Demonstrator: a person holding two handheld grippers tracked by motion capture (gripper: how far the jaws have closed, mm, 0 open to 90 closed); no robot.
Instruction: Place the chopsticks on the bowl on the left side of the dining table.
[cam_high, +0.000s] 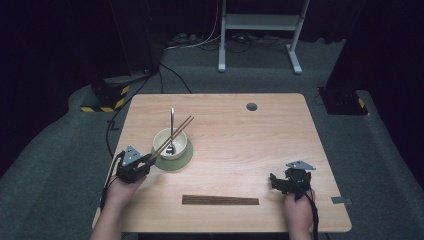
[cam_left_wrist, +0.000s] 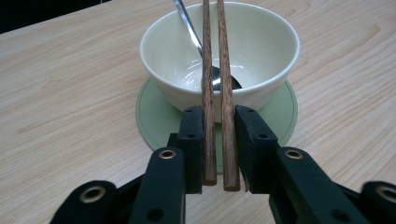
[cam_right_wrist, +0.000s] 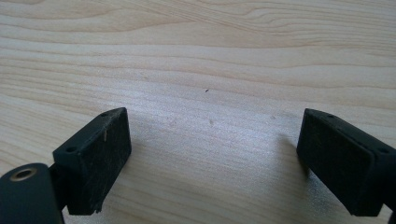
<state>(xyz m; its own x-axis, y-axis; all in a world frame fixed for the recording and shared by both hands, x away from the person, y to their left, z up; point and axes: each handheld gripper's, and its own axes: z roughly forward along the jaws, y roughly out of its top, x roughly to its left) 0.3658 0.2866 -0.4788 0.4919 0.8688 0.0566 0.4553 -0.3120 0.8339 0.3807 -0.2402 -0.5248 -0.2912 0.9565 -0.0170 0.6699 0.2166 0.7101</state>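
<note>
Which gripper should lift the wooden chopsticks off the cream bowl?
Left. The left gripper already clamps both wooden chopsticks lying across the cream bowl; the right gripper sits open, far off.

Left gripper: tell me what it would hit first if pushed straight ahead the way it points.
The left gripper, shut on the chopsticks, points at the bowl on its green coaster. Its jaws would probably meet the bowl's near wall first, though the coaster's edge lies closer below.

Left claw (cam_left_wrist: 218, 149) clamps two wooden chopsticks (cam_left_wrist: 215, 93) side by side; they lie across a cream bowl (cam_left_wrist: 261, 56) holding a spoon (cam_left_wrist: 191, 32), on a green coaster (cam_left_wrist: 154, 116)
</note>
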